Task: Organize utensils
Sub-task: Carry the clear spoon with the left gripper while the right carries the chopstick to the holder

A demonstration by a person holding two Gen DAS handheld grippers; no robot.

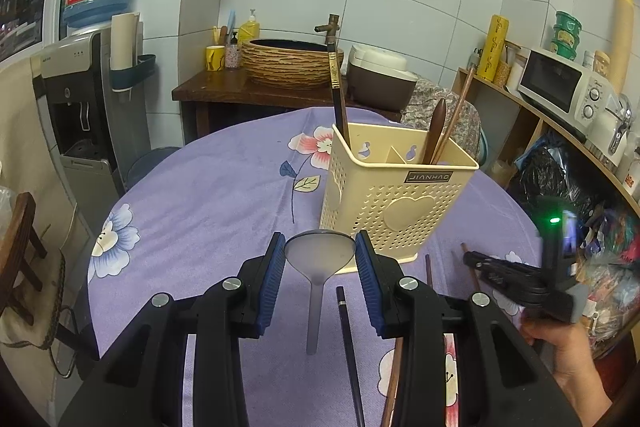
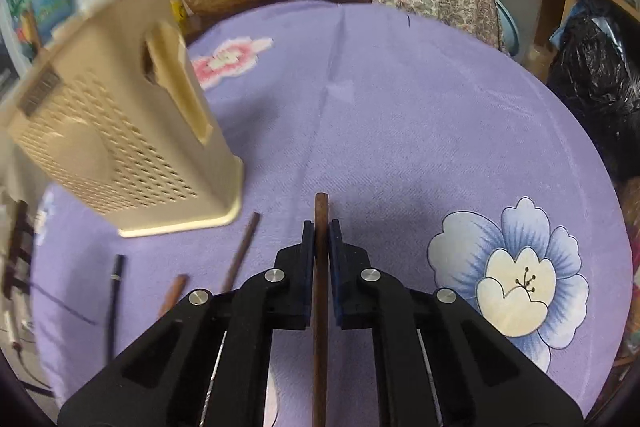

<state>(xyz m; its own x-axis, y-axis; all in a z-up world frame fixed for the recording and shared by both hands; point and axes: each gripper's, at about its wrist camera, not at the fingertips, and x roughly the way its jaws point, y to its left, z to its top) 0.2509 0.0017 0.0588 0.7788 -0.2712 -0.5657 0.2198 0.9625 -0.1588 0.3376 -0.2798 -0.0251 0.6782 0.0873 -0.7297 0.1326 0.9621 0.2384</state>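
A cream perforated utensil holder [image 1: 394,195] stands on the purple flowered tablecloth [image 1: 208,195]. It holds a black chopstick [image 1: 338,95], a brown spoon [image 1: 436,127] and a brown chopstick [image 1: 456,111]. My left gripper [image 1: 320,247] is open, its blue pads on either side of a translucent grey spoon [image 1: 318,259] lying on the cloth. A black chopstick [image 1: 348,343] lies just right of that spoon. My right gripper [image 2: 321,227] is shut on a brown chopstick [image 2: 321,211], low over the cloth to the right of the holder [image 2: 120,131]. It also shows in the left wrist view [image 1: 520,279].
Loose chopsticks lie near the holder's base: a black one [image 2: 114,299] and two brown ones [image 2: 240,251], [image 2: 174,293]. Behind the table are a woven basin [image 1: 292,61], a brown pot [image 1: 380,75], a water dispenser [image 1: 80,99] and shelves with a microwave [image 1: 560,83].
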